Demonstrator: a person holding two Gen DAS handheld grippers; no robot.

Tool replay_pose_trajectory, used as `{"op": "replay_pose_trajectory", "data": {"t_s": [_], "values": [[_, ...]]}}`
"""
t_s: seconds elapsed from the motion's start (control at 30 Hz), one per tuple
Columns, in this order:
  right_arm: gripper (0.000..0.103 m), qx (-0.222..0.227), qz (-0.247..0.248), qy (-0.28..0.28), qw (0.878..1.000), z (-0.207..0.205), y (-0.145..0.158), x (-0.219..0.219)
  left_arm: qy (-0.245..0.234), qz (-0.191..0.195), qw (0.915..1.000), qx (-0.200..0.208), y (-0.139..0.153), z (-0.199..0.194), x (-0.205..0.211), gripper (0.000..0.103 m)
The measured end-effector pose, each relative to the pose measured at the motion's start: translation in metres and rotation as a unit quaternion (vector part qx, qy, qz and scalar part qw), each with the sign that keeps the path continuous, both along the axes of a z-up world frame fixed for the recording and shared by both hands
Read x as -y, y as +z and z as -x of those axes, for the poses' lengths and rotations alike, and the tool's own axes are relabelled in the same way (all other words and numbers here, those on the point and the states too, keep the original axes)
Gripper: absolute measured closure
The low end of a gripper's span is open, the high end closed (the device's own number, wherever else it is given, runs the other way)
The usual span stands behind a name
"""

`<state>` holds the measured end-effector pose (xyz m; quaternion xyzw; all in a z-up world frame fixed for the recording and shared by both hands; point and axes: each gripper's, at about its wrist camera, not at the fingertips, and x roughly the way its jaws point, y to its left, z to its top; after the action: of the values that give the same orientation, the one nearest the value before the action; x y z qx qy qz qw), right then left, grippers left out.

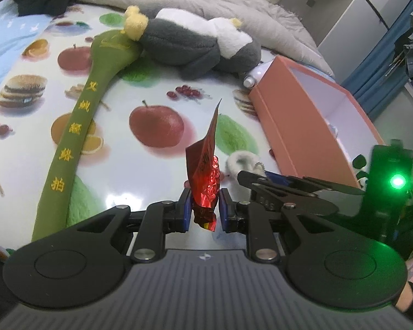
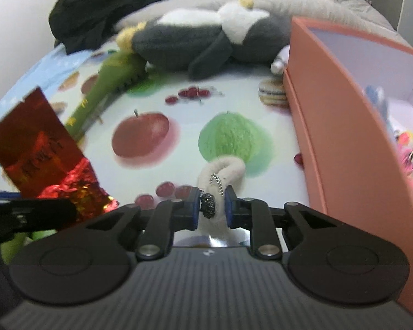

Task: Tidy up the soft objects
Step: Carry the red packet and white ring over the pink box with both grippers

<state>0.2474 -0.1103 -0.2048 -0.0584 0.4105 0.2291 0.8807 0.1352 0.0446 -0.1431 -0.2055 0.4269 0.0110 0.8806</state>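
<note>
Far left on the fruit-print sheet point(image 1: 157, 88): long green padded bat point(image 1: 77, 126) with yellow lettering, lying flat, its head touching the grey-and-white plush toy point(image 1: 195, 46), which lies against the grey quilt point(image 1: 234, 2).

Centre: left gripper point(image 1: 205, 209) nearly closed, blue pads pinching the crumpled lower end of a red foil packet point(image 1: 205, 170). Packet stands upright above the jaws, clear of the sheet. Grip looks firm.

Right of that: right gripper point(image 2: 212, 206), jaws narrow, closed around a white fluffy loop point(image 2: 223, 173) carrying a bead chain and a dark sparkly charm point(image 2: 209, 206). Charm and fluff both sit between the pads. The far end of the loop rests on the sheet, so it is not lifted yet.

Far right: open orange box point(image 2: 344, 126), near wall just beside the right gripper; some colourful items already inside, too blurred to identify. A small white bottle point(image 1: 254, 77) lies at its far corner.

Step in hand, as judged: secure the loop, then carry it into the box.

Notes for doing it well:
- Confirm the pads bite fluff, not only the hard charm, which could slip.
- Lift straight up until the dangling end clears the sheet before moving right.
- Clear the box wall; a trailing chain could snag the rim.
- Keep the left gripper steady and out of the path, since the two tools sit close together.
</note>
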Motion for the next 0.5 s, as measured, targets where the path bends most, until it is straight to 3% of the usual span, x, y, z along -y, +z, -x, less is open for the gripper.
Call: {"op": "replay_pose_trajectory", "data": {"t_s": [0.5], "values": [[0.081, 0.074, -0.052, -0.013, 0.996, 0.050, 0.113, 0.045, -0.042, 0.003, 0.9974, 0.058, 0.060, 0.004, 0.027, 0.079]]}}
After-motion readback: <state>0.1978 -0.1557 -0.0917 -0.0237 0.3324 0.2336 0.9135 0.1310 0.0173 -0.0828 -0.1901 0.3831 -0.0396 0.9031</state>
